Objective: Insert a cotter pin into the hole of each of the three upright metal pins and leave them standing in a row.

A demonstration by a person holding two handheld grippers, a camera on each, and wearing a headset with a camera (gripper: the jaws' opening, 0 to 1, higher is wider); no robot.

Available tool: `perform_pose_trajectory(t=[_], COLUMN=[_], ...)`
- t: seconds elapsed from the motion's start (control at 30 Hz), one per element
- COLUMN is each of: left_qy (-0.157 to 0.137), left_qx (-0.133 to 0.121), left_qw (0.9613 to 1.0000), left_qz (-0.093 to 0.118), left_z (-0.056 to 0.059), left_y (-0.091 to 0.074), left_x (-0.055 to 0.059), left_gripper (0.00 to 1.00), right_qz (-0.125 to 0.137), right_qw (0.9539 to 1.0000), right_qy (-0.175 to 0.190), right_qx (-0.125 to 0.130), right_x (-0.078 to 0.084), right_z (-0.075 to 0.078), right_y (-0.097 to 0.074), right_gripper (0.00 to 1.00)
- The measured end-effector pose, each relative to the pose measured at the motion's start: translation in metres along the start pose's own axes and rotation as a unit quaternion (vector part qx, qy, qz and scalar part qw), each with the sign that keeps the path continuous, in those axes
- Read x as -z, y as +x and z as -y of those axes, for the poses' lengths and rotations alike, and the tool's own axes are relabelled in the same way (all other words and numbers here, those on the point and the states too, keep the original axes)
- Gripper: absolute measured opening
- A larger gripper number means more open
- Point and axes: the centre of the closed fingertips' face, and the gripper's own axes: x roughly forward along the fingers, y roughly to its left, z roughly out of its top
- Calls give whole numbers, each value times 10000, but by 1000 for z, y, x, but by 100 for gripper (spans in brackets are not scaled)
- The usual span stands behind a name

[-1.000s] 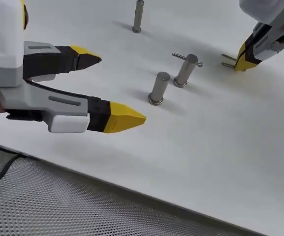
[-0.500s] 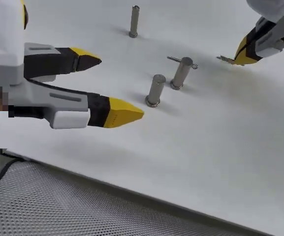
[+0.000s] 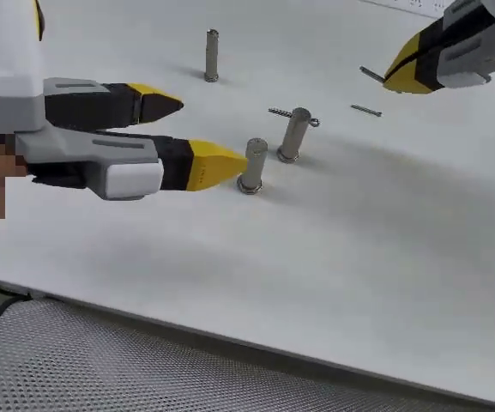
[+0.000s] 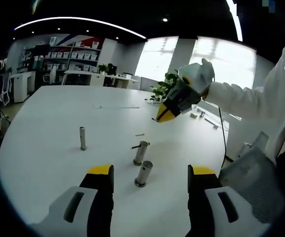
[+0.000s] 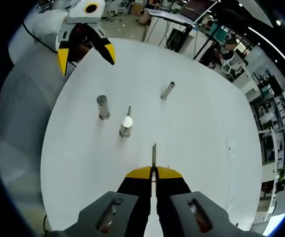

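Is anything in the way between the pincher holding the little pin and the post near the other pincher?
Yes: the middle post, which has its cotter pin, stands roughly between the held pin in the right gripper and the near post. The gripper hangs above the table, so it might go over.

I count three metal pins: a far one (image 3: pixel 211 55), a middle one (image 3: pixel 294 135), a near one (image 3: pixel 252 166). Three cotter pins too: one (image 3: pixel 280 112) threaded, one (image 3: pixel 369 74) in my right claw (image 3: pixel 393 79), one (image 3: pixel 366 110) loose.
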Motion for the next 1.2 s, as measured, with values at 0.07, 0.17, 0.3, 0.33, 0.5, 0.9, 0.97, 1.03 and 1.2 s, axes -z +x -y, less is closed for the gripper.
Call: perform_pose_trajectory(t=[0.07,0.17,0.3,0.33,0.5,0.9,0.97,1.03,1.2], left_qy=[-41,-152,-241,-250,-353,-681,-722,-744,-764], left_qx=[81,193,364,394,512,790,840,854,905], left_qw=[10000,9996,9989,9988,9979,9945,9938,9936,9930], left_qz=[35,105,159,158,207,73,57,35,-33], left_z=[3,6,11,11,14,26,29,30,34], left_y=[3,7,14,16,26,52,54,57,60], left_x=[-4,-11,-19,-21,-29,-38,-39,-38,-36], left_gripper=[55,52,47,45,36,18,16,12,8], right_qz=[39,190,411,446,679,1000,1042,1074,1110], right_qw=[9999,9997,9985,9983,9955,9892,9887,9879,9874], right_qy=[-73,-102,-150,-165,-287,-543,-541,-548,-572], right_qx=[66,151,317,343,592,919,932,974,971], right_x=[-5,-14,-27,-29,-45,-65,-67,-69,-71], right_z=[-7,-15,-23,-25,-31,-52,-52,-58,-62], right_y=[-3,-5,-11,-13,-19,-21,-20,-24,-23], right_gripper=[0,0,0,0,0,0,0,0,0])
